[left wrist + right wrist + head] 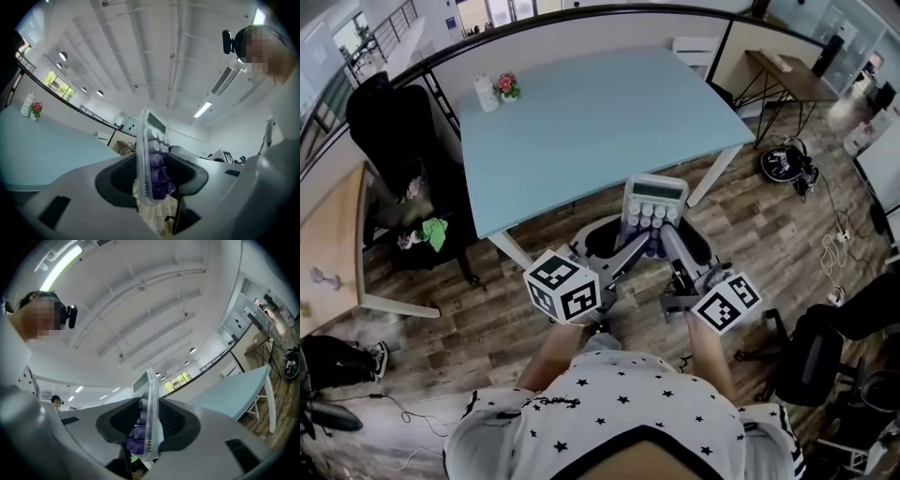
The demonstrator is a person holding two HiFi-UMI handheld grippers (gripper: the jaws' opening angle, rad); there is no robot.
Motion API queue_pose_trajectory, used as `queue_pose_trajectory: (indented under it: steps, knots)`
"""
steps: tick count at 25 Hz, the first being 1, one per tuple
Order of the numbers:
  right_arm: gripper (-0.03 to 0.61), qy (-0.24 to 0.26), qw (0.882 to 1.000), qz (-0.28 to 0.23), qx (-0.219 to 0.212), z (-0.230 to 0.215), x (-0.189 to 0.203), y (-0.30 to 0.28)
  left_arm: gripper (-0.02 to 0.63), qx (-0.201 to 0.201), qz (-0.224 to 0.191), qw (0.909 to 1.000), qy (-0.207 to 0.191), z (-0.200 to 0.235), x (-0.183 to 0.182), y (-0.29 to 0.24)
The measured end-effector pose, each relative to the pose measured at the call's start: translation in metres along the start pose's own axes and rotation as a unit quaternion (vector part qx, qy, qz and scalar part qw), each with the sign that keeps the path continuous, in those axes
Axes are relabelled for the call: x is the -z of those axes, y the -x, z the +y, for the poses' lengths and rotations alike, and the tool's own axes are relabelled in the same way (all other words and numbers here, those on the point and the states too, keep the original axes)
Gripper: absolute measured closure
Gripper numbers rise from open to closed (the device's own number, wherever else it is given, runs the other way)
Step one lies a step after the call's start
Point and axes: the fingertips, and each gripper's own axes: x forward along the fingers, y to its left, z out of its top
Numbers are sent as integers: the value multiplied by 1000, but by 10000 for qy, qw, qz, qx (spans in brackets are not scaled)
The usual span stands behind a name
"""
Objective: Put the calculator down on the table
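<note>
Calculator: up in the air, the calculator sits just off the table's near edge, over the wood floor and not on the top. Its display end points toward the table.
Left gripper: the left gripper comes in from the side away from the table, clamped on the calculator's lower-left part. In its own view the calculator stands edge-on with the pads pressed on both faces.
Right gripper: the right gripper is beside it, also on the side away from the table, gripping the lower-right part. Its own view shows the same thin edge pinched between the pads.
Table: pale blue and mostly bare, with a white bottle and small flowers together at its far left corner.
Hidden: in the head view the jaws cover the calculator's lower key rows, and the marker cubes cover both hands. Only the forearms show.
Hard to make out: the display shows no legible figures. Both gripper views see the calculator edge-on, so only purple and white key sides show.
Cut off: each gripper view catches only a slice of the table to one side. The person's shirt runs off the frame's bottom, on the side away from the table.
</note>
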Motion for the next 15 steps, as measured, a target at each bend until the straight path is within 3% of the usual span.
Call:
queue_pose_trajectory:
  steps: [15]
  knots:
    - [451,50,9999,121,36,-2,9,-30,400,8,-91,9999,132,29,-9,4]
